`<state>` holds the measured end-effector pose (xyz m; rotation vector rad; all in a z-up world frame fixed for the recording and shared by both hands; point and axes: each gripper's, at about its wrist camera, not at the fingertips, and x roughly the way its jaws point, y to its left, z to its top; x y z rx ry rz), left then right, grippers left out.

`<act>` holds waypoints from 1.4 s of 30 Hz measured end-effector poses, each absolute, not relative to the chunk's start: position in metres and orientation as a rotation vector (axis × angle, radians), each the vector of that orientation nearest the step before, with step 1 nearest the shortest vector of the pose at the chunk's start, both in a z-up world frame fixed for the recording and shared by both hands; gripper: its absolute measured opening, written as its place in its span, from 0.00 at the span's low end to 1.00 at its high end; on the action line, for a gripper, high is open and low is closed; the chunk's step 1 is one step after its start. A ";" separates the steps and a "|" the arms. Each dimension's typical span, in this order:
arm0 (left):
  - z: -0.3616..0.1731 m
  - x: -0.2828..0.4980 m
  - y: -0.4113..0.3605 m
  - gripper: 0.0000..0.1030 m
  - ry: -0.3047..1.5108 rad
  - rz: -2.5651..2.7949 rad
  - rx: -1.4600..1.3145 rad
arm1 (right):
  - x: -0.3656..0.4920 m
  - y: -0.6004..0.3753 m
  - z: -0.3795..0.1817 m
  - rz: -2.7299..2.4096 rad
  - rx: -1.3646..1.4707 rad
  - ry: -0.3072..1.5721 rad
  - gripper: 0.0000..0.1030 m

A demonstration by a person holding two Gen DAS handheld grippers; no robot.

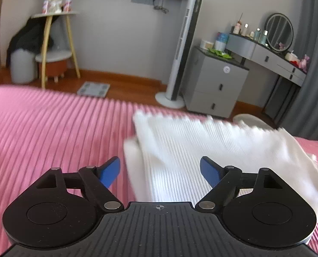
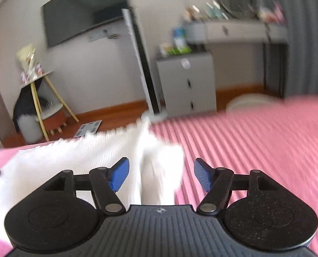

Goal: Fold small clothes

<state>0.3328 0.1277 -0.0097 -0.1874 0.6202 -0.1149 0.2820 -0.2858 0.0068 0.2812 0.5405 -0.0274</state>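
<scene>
While both the left gripper and the right gripper hang wide open and empty over the white cloth on the bed, the fold seems not yet begun, so next each must close on an edge.

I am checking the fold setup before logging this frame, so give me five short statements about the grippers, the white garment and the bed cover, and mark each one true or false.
1. The left gripper is open. True.
2. The right gripper is shut on the white ribbed garment. False: its blue pads stand apart and grip nothing.
3. The garment lies on a pink ribbed bed cover. True.
4. The bed cover is grey. False: it is pink; the curtain is grey.
5. In the right wrist view, the garment lies mainly to the left, reaching between the fingers. True.
</scene>
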 end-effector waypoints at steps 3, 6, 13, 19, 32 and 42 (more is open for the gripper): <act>-0.019 0.308 0.135 0.88 0.646 -0.099 -0.248 | 0.247 -0.296 -0.010 -0.042 0.396 0.557 0.68; -0.027 0.296 0.138 0.88 0.682 -0.084 -0.292 | 0.249 -0.297 -0.015 -0.005 0.462 0.613 0.68; -0.037 0.288 0.130 0.88 0.751 -0.074 -0.339 | 0.253 -0.285 -0.020 0.000 0.520 0.624 0.71; -0.040 0.294 0.118 0.88 0.766 -0.049 -0.302 | 0.251 -0.283 -0.038 0.043 0.430 0.622 0.71; -0.037 0.337 0.103 0.87 0.761 -0.042 -0.294 | 0.263 -0.293 -0.041 0.070 0.550 0.582 0.60; -0.037 0.342 0.098 0.85 0.773 -0.037 -0.255 | 0.252 -0.271 -0.018 0.022 0.386 0.487 0.60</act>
